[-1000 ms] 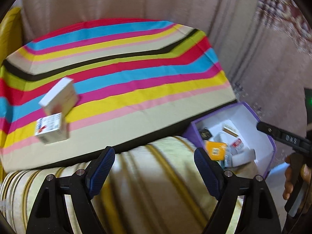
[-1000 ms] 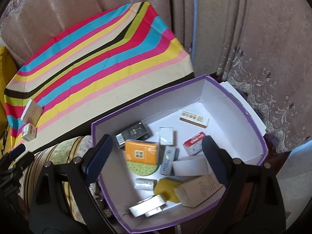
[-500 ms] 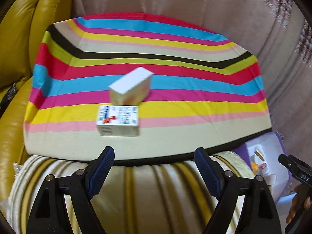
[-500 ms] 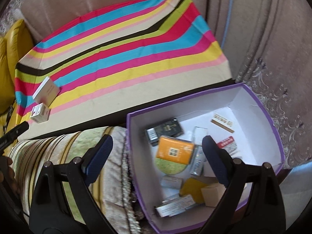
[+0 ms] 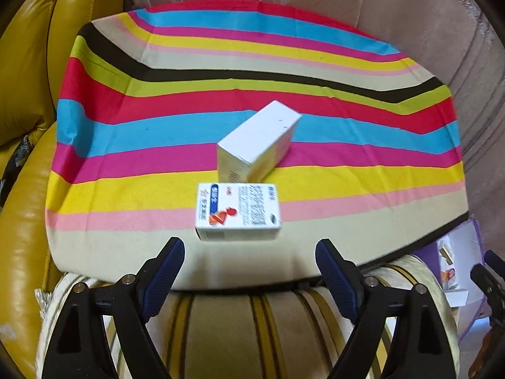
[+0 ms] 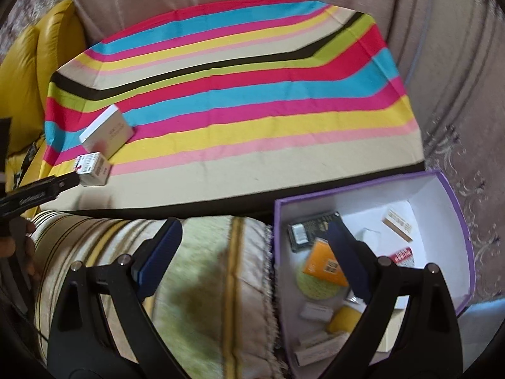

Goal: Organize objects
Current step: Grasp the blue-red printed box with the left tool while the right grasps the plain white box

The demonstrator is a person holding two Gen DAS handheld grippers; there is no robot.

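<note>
The printed medicine box (image 5: 238, 211) lay on the striped cloth (image 5: 126, 132), the plain white box (image 5: 258, 142) touching at 12 o'clock. The left gripper (image 5: 249, 262) gaped wide, empty, at 6 o'clock. The right gripper (image 6: 252, 246), likewise wide, overhung the purple-rimmed box (image 6: 454, 221) holding small packages.

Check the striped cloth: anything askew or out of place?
Two cartons remain outside the purple bin. The plain white box lies diagonally across the stripes, close behind or touching the printed medicine box, which lies square. Nothing spilled or damaged. Left tongs are open, near it.
</note>
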